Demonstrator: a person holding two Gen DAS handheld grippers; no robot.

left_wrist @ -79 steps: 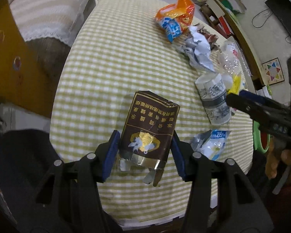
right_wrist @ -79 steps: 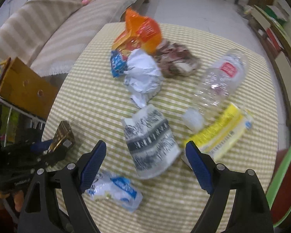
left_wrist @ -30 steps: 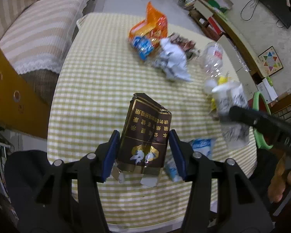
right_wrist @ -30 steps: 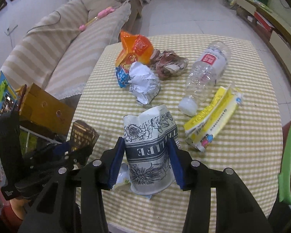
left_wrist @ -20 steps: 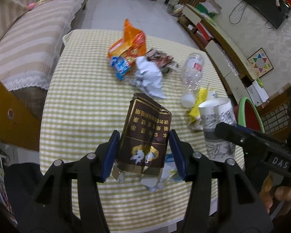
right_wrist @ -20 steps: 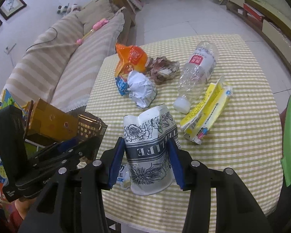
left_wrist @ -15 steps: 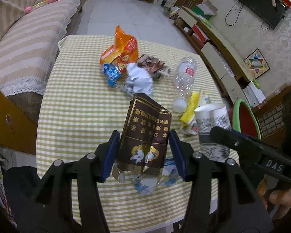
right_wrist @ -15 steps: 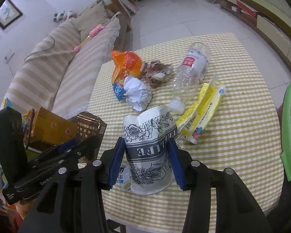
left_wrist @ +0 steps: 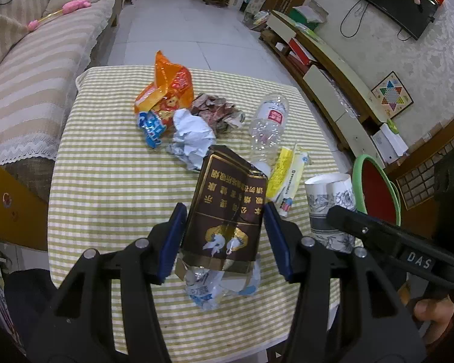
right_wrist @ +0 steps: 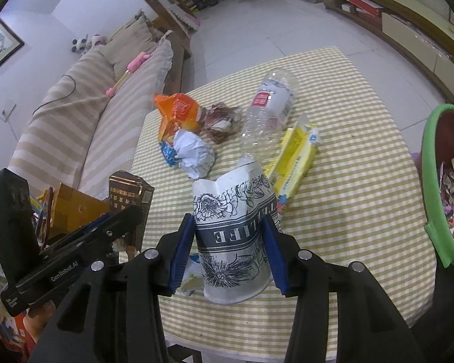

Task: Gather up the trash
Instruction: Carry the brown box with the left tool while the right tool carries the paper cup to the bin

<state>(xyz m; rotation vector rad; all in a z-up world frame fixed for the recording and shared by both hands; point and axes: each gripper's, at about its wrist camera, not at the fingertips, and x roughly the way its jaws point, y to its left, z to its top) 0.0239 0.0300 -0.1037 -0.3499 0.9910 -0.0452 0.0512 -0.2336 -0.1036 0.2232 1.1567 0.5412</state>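
My left gripper is shut on a dark brown cigarette box and holds it above the checked table. My right gripper is shut on a crushed white paper cup with black flower print, also lifted; the cup shows in the left wrist view. On the table lie an orange snack bag, a white crumpled paper, a brown crumpled wrapper, a clear plastic bottle, a yellow packet and a blue-white wrapper. A green-rimmed red bin stands at the right.
A striped sofa runs along the table's left side. A wooden box sits at the left below the table edge. A low cabinet lines the right wall. Tiled floor lies beyond the table.
My right gripper closed on the paper cup and lifted it. Both grippers rose and pulled back from the table, and the bin came into view at the right.
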